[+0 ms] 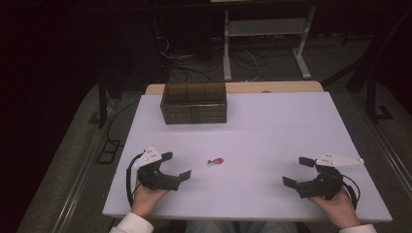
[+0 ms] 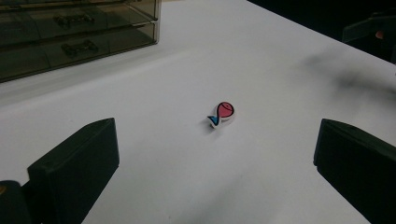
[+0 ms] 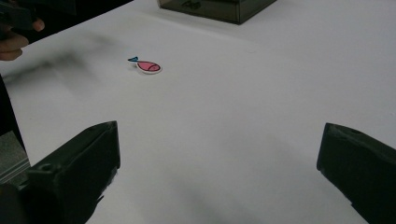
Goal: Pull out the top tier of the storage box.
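A small pink fish-shaped piece with a blue tail [image 1: 215, 161] lies flat on the white table [image 1: 272, 131], between the two hands. My left gripper [image 1: 176, 165] rests near the table's front left, open, its jaws pointing right toward the fish with nothing between them. In the left gripper view the fish [image 2: 222, 114] lies a short way ahead of the wide jaws. My right gripper [image 1: 297, 171] rests at the front right, open and empty, pointing left. The fish [image 3: 147, 66] sits farther off in the right gripper view.
A dark translucent drawer box [image 1: 194, 102] stands at the table's back left-centre; its drawers with dark handles [image 2: 74, 32] show in the left gripper view. Cables and a white frame [image 1: 265, 43] lie on the floor beyond the table.
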### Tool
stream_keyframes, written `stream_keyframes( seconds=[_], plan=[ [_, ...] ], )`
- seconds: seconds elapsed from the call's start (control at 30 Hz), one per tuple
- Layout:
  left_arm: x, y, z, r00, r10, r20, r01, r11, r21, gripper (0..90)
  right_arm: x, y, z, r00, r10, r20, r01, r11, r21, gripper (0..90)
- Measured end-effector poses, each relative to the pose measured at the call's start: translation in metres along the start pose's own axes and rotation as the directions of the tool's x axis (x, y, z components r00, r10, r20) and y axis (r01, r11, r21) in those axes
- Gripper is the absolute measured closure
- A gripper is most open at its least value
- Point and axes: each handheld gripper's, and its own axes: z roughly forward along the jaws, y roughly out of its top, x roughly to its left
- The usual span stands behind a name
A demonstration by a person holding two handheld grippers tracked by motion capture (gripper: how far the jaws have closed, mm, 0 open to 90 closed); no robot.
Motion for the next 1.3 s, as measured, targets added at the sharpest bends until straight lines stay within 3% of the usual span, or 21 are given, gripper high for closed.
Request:
stream_keyframes(
  seconds=[0.7,1.3],
  plan=[
    [0.001,0.009,0.001,1.0000,-0.002,-0.007,0.002,0.9984,0.056,0.1,0.001,0.000,-0.001,0.9999,-0.013,0.001,0.013,1.000,0.003,0.0],
    [0.004,0.023,0.001,0.9992,-0.039,-0.004,0.040,0.9942,0.100,0.1,0.001,0.000,-0.003,0.9998,-0.017,0.013,0.017,1.000,0.000,0.0]
  ],
)
